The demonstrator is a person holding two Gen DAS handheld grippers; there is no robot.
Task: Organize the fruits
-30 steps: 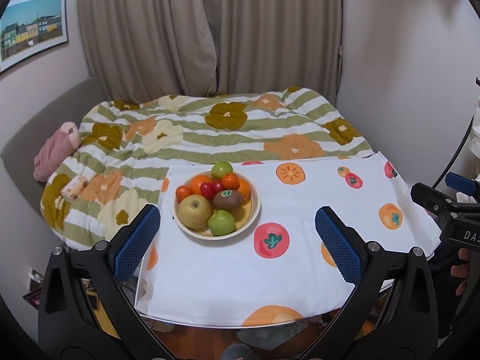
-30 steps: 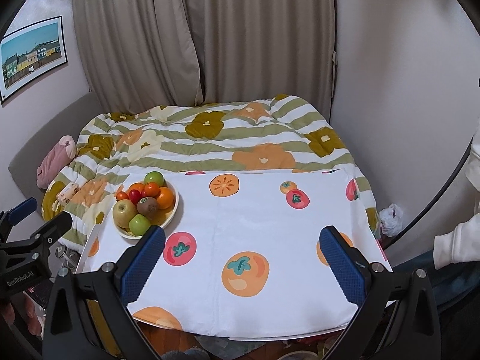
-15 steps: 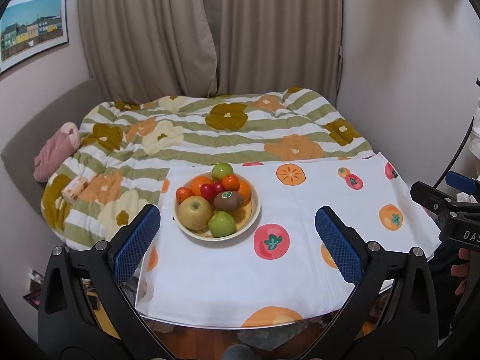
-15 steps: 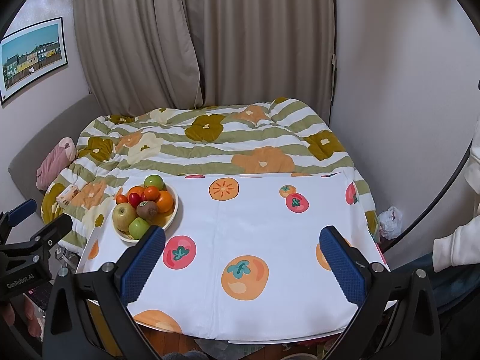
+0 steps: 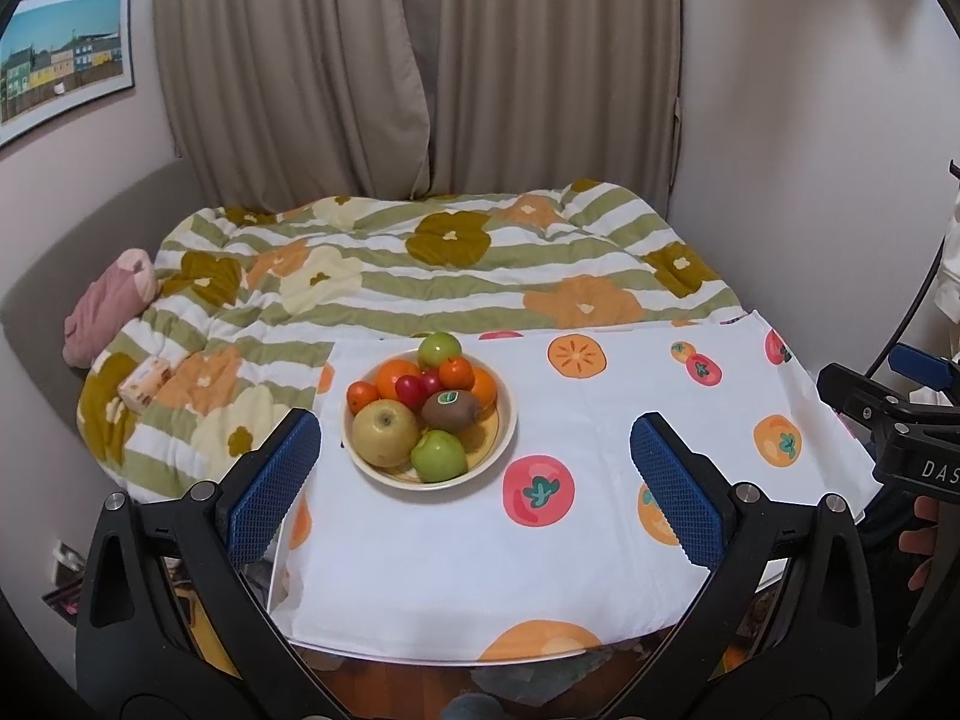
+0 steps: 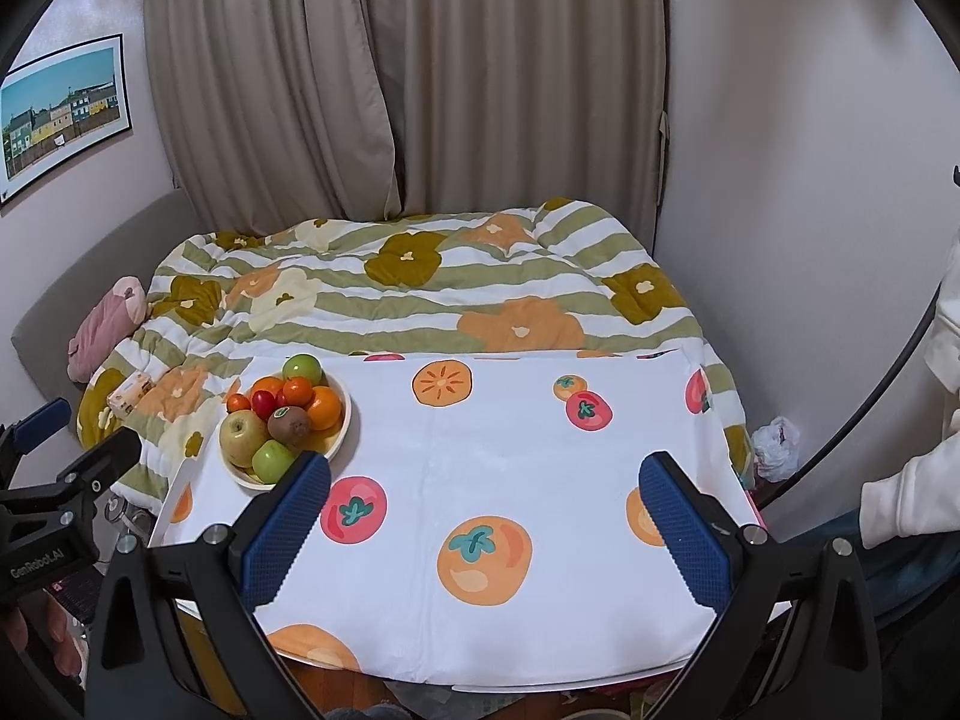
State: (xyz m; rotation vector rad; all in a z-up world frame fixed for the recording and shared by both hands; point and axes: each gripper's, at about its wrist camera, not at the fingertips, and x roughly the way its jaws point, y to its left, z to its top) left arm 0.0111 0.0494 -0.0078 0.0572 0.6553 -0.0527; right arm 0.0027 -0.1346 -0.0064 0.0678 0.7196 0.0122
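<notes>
A cream bowl (image 5: 505, 441) (image 6: 345, 420) of fruit stands on the table's left part, on a white cloth (image 5: 600, 420) (image 6: 510, 450) printed with fruit. It holds a yellow apple (image 5: 384, 432) (image 6: 242, 429), a kiwi (image 5: 451, 409) (image 6: 288, 423), two green apples (image 5: 439, 456) (image 5: 440, 350), oranges (image 5: 399, 377) and small red fruits (image 5: 410, 390). My left gripper (image 5: 474, 480) hangs open just in front of the bowl, nothing between its blue pads. My right gripper (image 6: 486, 525) is open over the cloth's near middle, to the right of the bowl.
Behind the table lies a bed with a striped floral quilt (image 5: 444, 264), a pink bundle (image 5: 108, 312) and a small box (image 5: 144, 381) at its left. Curtains and walls close the back. A white plastic bag (image 6: 774, 444) sits on the floor at right.
The left view is almost unchanged. The right gripper has drifted slightly; the bowl sits a little lower and nearer its left finger than before.
</notes>
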